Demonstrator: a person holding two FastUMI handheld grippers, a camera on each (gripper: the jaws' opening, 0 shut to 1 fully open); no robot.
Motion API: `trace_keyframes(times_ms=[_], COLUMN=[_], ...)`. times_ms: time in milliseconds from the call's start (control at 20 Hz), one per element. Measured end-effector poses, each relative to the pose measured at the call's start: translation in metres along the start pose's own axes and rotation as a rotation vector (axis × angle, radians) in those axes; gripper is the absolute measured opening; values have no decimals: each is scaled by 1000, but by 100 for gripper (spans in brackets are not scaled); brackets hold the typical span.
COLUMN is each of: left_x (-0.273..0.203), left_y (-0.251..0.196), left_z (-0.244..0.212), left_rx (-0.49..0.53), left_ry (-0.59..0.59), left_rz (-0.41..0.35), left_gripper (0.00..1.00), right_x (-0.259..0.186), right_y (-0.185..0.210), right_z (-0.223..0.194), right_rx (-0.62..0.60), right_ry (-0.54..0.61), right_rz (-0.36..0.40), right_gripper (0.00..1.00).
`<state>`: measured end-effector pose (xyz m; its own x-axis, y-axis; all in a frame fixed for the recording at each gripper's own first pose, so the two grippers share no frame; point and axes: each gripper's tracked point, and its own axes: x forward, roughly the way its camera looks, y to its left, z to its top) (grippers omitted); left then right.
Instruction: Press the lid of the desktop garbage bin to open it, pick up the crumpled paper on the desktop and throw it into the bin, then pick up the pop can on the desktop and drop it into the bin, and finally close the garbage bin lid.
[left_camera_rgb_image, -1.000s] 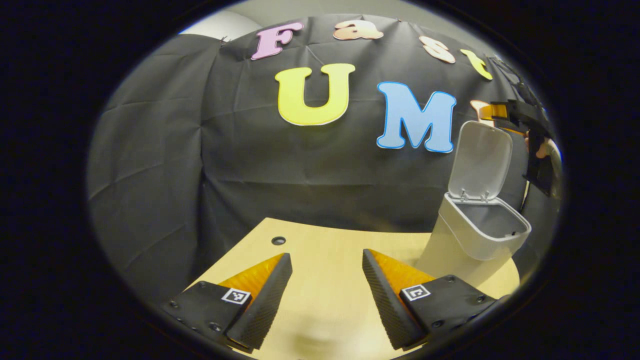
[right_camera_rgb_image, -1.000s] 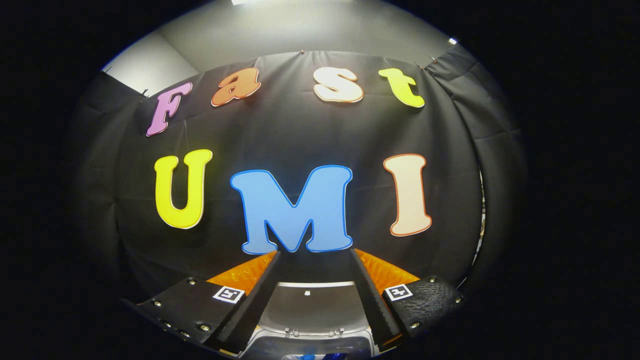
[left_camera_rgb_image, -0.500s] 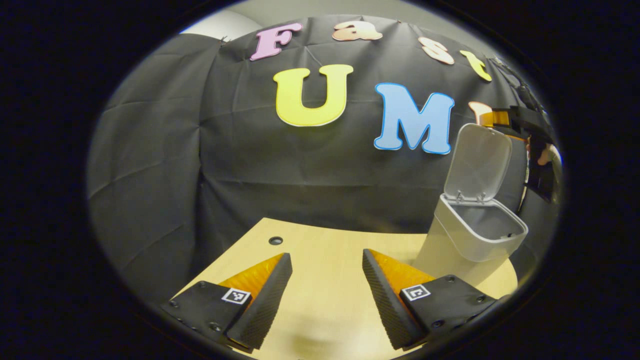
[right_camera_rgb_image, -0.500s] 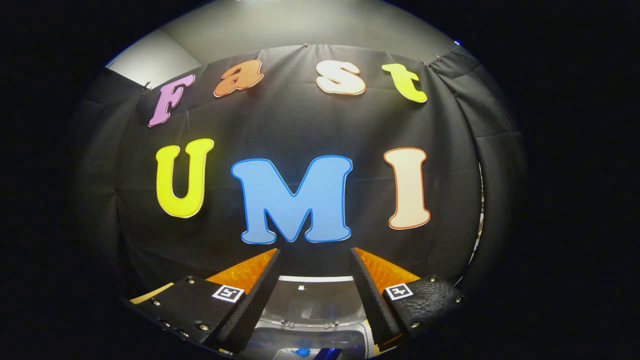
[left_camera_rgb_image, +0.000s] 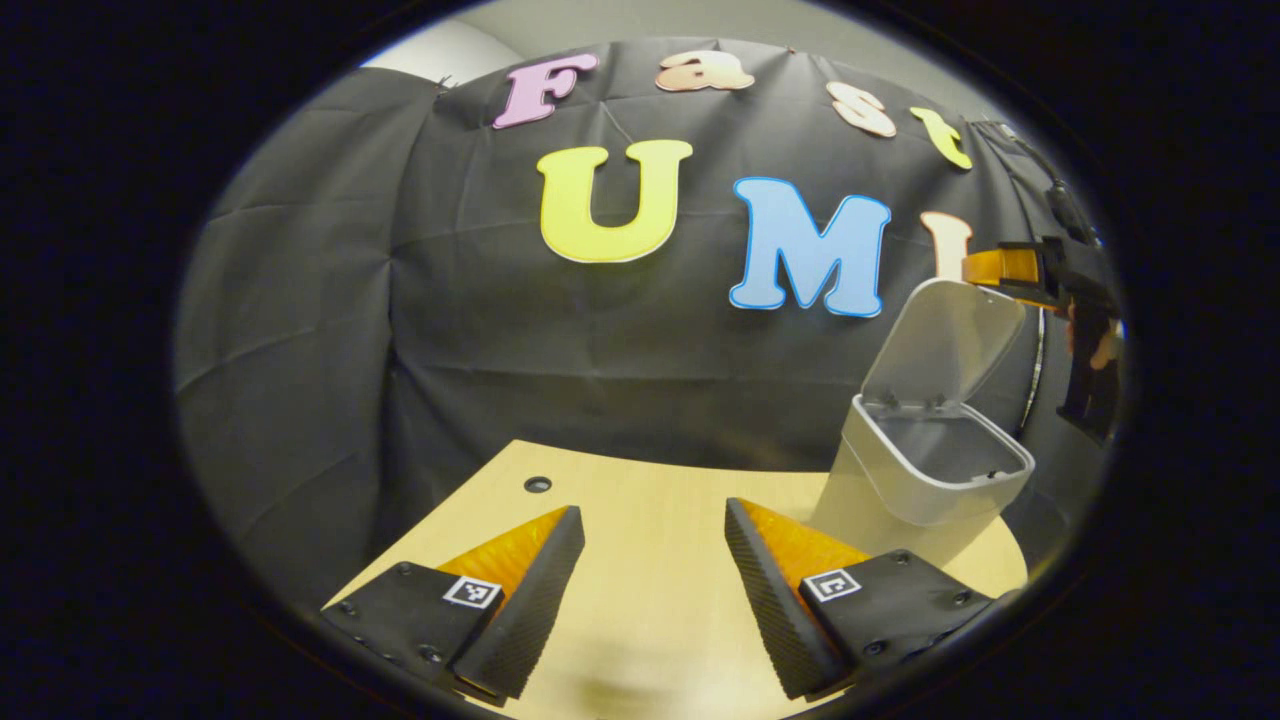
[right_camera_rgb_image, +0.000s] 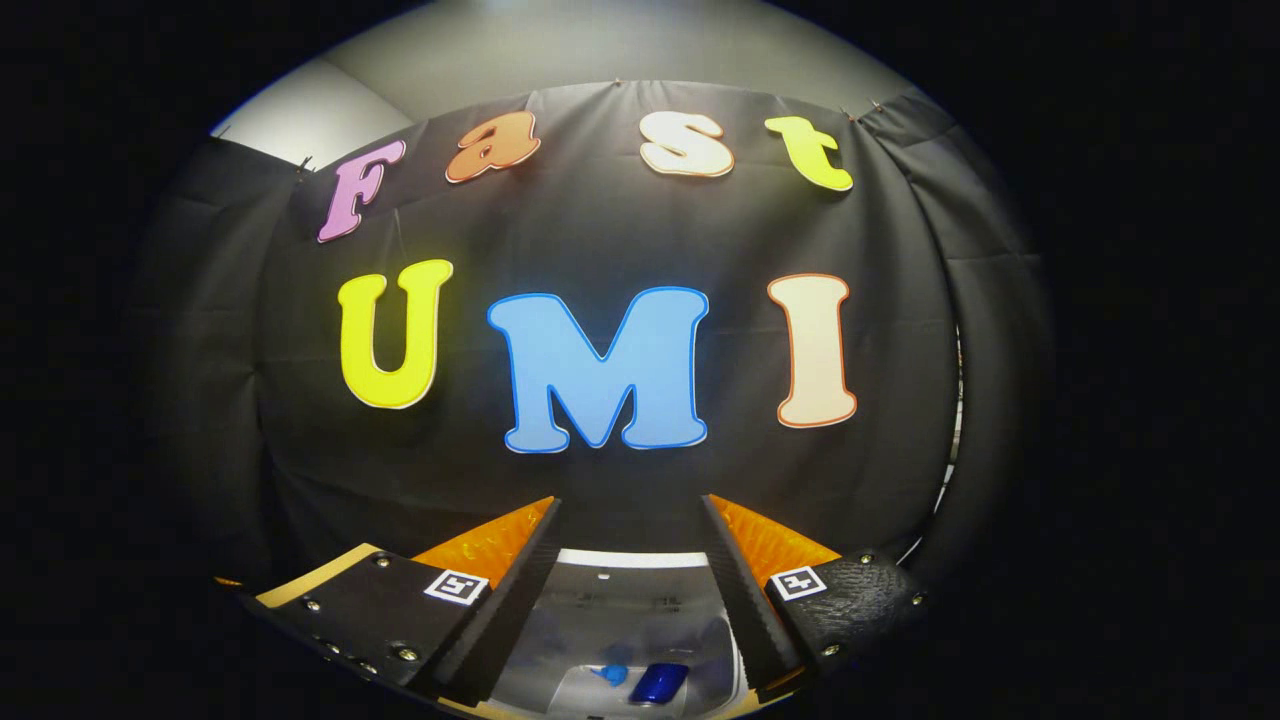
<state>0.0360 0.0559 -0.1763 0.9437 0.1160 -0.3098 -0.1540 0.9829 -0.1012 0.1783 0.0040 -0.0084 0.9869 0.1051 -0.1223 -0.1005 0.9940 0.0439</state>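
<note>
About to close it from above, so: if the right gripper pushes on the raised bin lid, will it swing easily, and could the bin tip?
The lid looks like thin plastic on small hinges at the rim, so it probably swings down easily. The bin is tall, narrow and tapers toward its base on the table; a sideways shove could tip it. The right gripper sits at the lid's top edge; pressing downward seems safer.

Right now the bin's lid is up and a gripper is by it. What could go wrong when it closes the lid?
The right gripper sits at the top edge of the raised lid. Pushed too hard or off-centre, it might tip the bin, which stands near the table's rim. The lid could also stop short of latching. Something blue lies inside the bin; if it sticks up, it might block the lid.
</note>
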Motion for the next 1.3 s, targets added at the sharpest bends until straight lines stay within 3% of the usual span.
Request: trace_keyframes(times_ms=[400, 450, 550, 600, 750, 800, 850, 900, 1300], left_x=[-17, -18, -22, -23, -27, -28, -29, -29, -32], left_y=[2, 3, 4, 5, 8, 9, 11, 11, 15], left_z=[-2, -3, -4, -3, -3, -4, -5, -5, -6], left_rx=[-10, -12, -13, -13, -14, -13, -13, -14, -17], left_ry=[-3, -3, -2, -3, -6, -5, -5, -6, -4], left_rz=[-7, -6, -5, -3, 0, 2, 3, 4, 5], left_gripper=[94, 90, 100, 94, 94, 100, 94, 100, 100], right_x=[-26, -27, -30, -31, -35, -36, -37, -38, -42], right_y=[7, 8, 10, 11, 14, 14, 14, 14, 15], right_z=[-42, -48, -62, -70, -90, -95, -102, -106, -136], right_rx=[10, 10, 10, 13, 15, 14, 16, 19, 7], right_ry=[85, 98, 130, 148, 192, 203, 214, 224, 280], right_rz=[23, 24, 30, 34, 39, 41, 41, 42, 35], right_gripper=[90, 90, 90, 90, 90, 90, 90, 90, 90])
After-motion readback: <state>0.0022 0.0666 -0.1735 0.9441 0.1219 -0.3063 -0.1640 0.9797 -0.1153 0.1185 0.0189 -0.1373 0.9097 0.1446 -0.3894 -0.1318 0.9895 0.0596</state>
